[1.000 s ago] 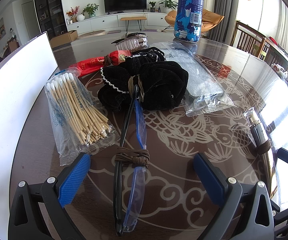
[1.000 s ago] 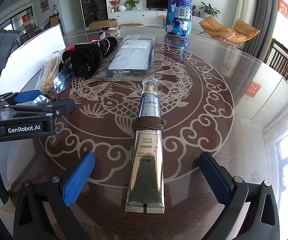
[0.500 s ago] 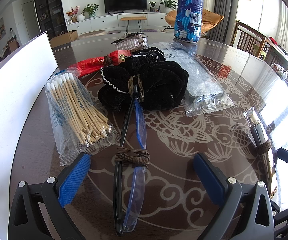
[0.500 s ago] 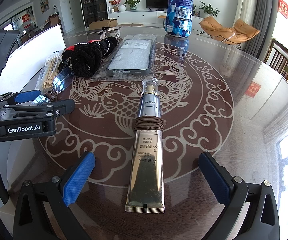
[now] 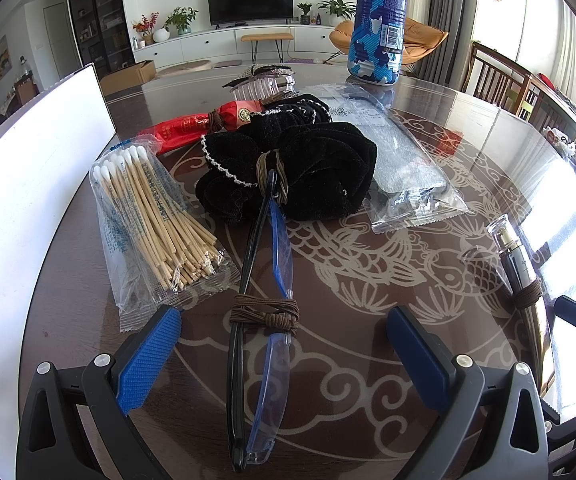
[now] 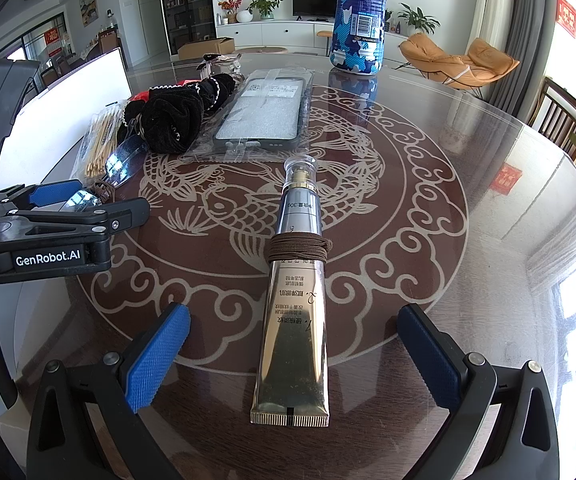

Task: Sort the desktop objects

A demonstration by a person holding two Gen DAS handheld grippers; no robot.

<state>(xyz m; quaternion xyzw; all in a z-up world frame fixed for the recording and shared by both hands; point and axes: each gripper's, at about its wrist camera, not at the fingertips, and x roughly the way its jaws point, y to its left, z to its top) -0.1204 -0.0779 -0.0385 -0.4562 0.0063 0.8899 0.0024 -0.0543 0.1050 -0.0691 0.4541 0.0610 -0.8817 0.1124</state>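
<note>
The glasses (image 5: 264,320), tied with brown cord, lie flat on the tabletop (image 5: 367,360) between the spread fingers of the released left claw (image 5: 284,344). Swabs (image 5: 148,216) lie just left, a black scrunchie (image 5: 299,172) at their far end. The gold tube (image 6: 295,312) lies between the fingers of the right claw (image 6: 291,344), also released.
</note>
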